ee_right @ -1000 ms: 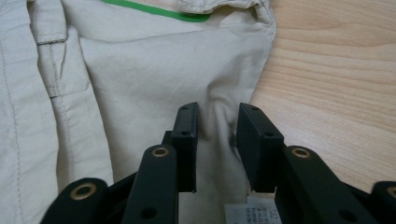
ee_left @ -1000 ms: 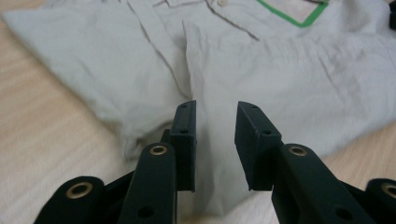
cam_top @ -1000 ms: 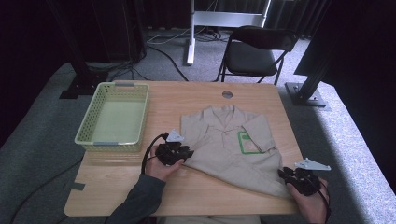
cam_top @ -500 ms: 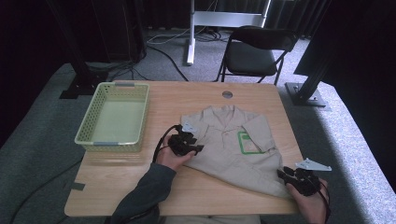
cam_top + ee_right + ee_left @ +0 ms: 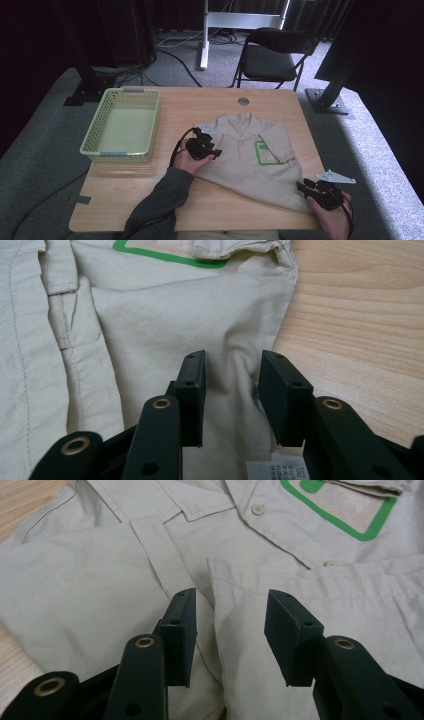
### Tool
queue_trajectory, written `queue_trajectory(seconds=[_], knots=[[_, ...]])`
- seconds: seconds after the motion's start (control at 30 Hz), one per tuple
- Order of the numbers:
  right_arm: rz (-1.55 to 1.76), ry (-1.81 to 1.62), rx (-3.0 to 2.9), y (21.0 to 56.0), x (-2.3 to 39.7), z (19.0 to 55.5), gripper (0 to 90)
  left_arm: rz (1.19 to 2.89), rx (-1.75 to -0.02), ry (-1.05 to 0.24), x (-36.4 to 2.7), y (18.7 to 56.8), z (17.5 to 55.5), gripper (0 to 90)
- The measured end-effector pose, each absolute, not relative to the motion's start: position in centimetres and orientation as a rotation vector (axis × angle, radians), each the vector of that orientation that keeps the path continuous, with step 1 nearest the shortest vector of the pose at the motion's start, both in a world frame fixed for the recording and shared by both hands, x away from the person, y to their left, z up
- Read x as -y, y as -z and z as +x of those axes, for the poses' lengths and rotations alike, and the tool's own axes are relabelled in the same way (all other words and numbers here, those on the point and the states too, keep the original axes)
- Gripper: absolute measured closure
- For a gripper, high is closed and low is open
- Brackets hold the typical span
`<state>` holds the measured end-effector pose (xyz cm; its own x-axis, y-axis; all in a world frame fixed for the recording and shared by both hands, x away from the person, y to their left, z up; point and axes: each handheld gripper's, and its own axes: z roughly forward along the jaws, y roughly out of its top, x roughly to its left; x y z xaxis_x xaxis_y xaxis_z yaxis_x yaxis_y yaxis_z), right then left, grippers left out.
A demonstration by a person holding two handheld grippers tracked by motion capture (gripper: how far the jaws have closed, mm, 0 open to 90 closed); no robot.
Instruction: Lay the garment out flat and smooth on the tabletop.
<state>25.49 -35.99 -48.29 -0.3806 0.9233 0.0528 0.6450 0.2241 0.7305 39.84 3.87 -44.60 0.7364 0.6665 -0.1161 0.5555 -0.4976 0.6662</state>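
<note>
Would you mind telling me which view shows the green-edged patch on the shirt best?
The left gripper view: the patch is close and sharp. The high view shows it whole but small; the right gripper view catches just its lower edge.

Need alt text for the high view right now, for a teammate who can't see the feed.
A beige short-sleeved shirt with a green-outlined chest patch lies spread on a wooden table, front up. The left gripper rests over its left side near the collar, and the right gripper sits at its near right hem corner. A light green basket stands at the table's left.
</note>
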Motion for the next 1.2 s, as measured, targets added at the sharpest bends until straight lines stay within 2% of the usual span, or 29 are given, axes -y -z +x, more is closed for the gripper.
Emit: queue_trajectory(seconds=[1.0,1.2], knots=[[1.442,-0.979,-2.111,48.4,36.1,25.4,62.0,2.268,-0.938,-0.159,-1.4,45.2,42.3,57.0],[1.444,-0.980,-2.111,48.4,36.1,25.4,61.8,2.287,-0.945,-0.164,-1.2,45.5,42.3,65.1]])
